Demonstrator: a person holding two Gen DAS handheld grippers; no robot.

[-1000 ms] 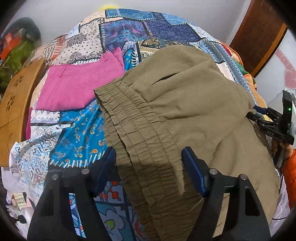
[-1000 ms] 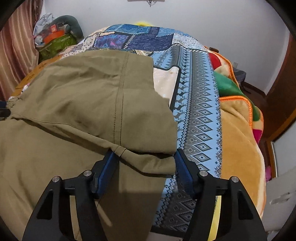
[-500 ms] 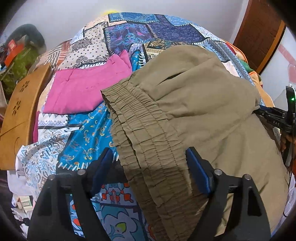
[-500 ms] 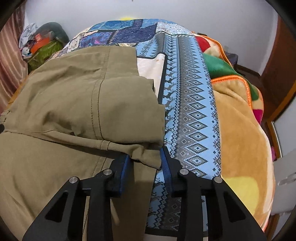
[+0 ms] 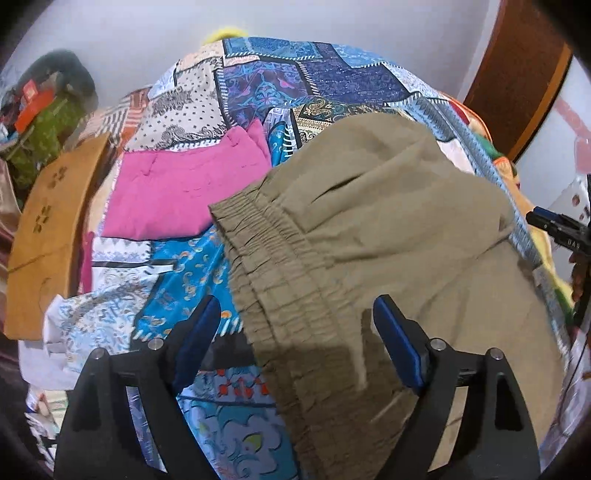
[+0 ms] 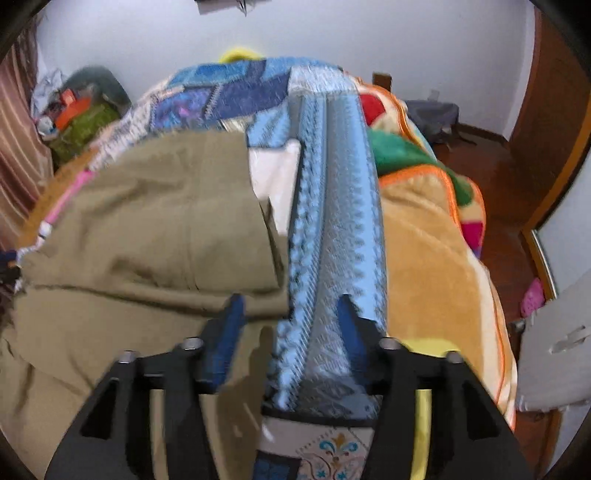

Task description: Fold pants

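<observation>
Bedspread (image 5: 306, 85), blue patchwork cotton, bears the olive-khaki elastic-waisted pants (image 5: 388, 221), folded once beside a pink folded garment (image 5: 184, 195). We see the right gripper (image 6: 290, 325), clamped on the fold's corner half a second ago, opening and lifted clear; the left gripper (image 5: 295, 332) stays spread, straddling the waistband, gripping nothing. We judge this fold complete.

White wall (image 6: 332, 33) behind the bed (image 6: 424, 240), patchwork cover (image 5: 295, 85) on it. Brown wooden door (image 6: 554, 110) at right, reddish wood floor (image 6: 491, 177), striped curtain (image 6: 18, 147) at left, wooden board (image 5: 48, 229) by bed's left edge.
</observation>
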